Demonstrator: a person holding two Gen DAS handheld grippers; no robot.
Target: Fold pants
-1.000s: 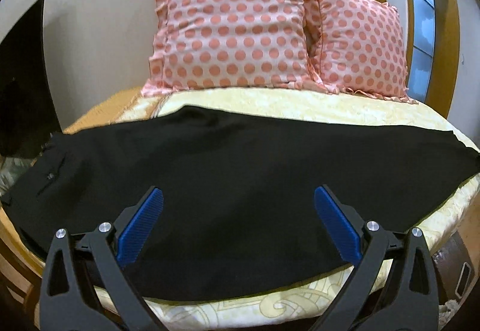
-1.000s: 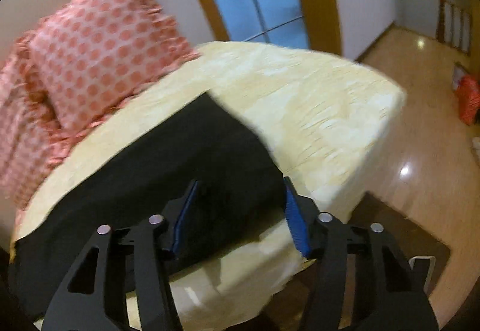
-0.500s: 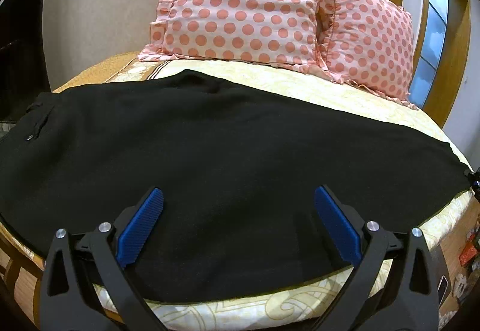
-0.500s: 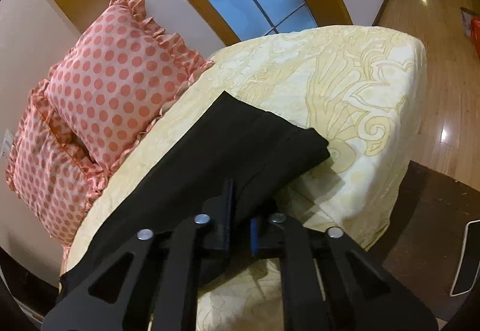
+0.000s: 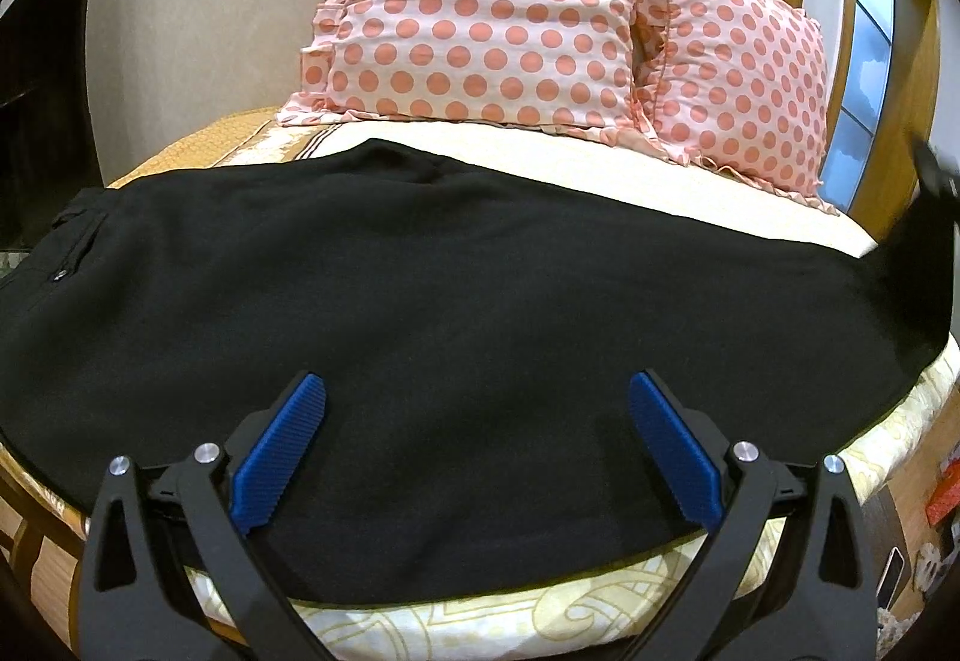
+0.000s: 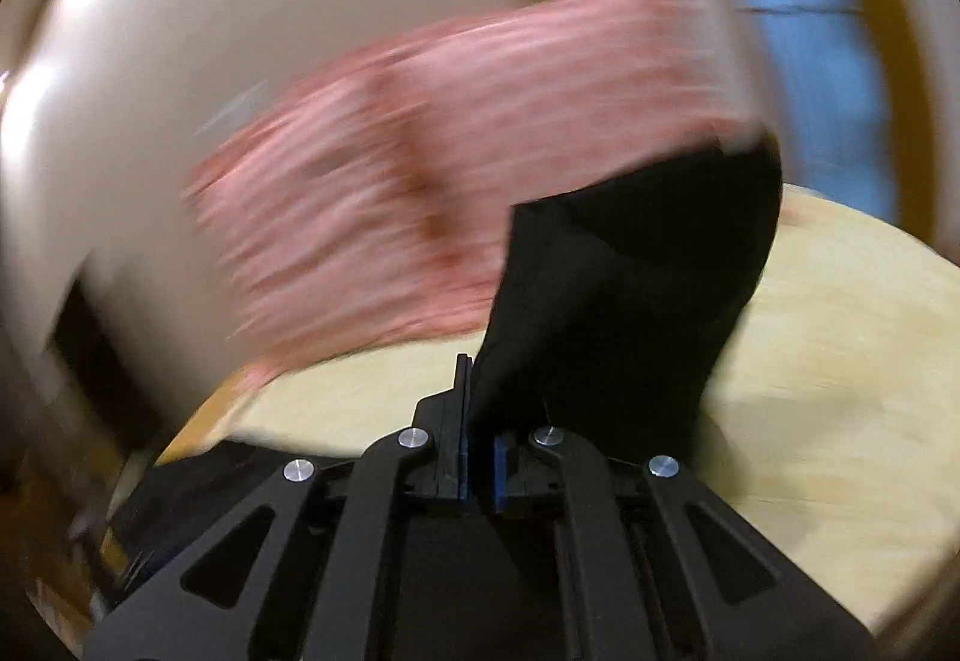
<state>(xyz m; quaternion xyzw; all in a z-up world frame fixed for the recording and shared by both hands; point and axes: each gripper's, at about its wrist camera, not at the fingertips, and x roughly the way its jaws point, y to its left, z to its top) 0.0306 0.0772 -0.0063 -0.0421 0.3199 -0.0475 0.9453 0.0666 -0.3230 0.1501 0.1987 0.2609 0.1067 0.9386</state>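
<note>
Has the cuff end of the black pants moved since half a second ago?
Yes. The right gripper, shut on the pants, has lifted the cuff end off the bedspread; it now hangs raised in front of the blurred pillows.

Legible text, labels, brands, numbers, signs: none found in either view.

Left wrist view: no print can be read on any surface. The small items at the lower right edge are too small and distorted to show any lettering.

Right wrist view: heavy motion blur; nothing can be read.
</note>
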